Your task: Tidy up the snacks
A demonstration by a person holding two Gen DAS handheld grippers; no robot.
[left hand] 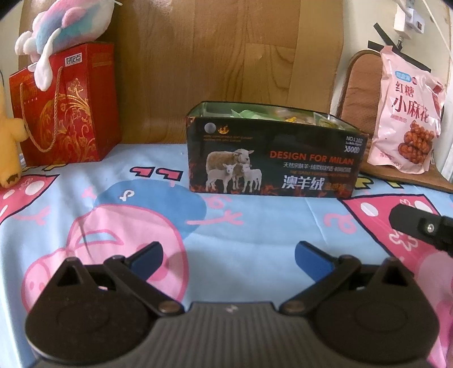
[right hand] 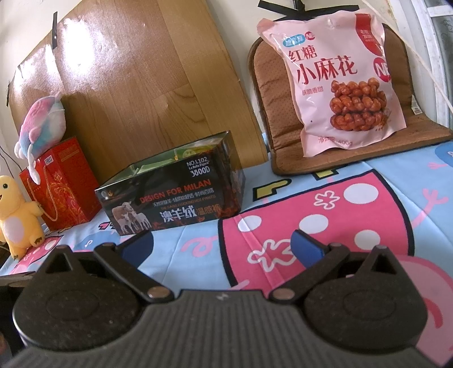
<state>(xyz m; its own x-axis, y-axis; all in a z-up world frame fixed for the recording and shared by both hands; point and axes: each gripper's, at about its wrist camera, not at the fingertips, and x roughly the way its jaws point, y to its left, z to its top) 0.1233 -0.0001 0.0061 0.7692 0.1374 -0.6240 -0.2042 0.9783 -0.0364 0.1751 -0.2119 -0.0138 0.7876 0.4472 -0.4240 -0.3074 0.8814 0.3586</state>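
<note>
Your left gripper (left hand: 228, 256) hangs low over the light-blue cartoon-print sheet (left hand: 254, 226) with its blue-tipped jaws spread wide and nothing between them; your right gripper (right hand: 222, 245) sits the same way over the pink polka-dot patch of that sheet, jaws wide and empty, and its black finger edges into the left wrist view from the right side. Straight ahead of your left gripper, resting on the sheet, stands the open-topped black cardboard box printed with sheep and "DESIGN FOR MILAN" (left hand: 274, 158); small green and yellow snack packets (left hand: 254, 114) show above its rim. From your right wrist view that box lies ahead and to the left. Farther back and to the right, the pink plastic bag of fried dough twists (right hand: 337, 85) leans upright against a brown quilted seat cushion (right hand: 269, 93), apart from the box. On the far left, a red paper gift bag with gold pattern and rope handles (left hand: 68, 113) stands against the wood-grain board (left hand: 226, 56), a pastel pink-and-blue plush toy (left hand: 68, 25) draped on top of it and a yellow plush figure (right hand: 17, 209) just beside it
</note>
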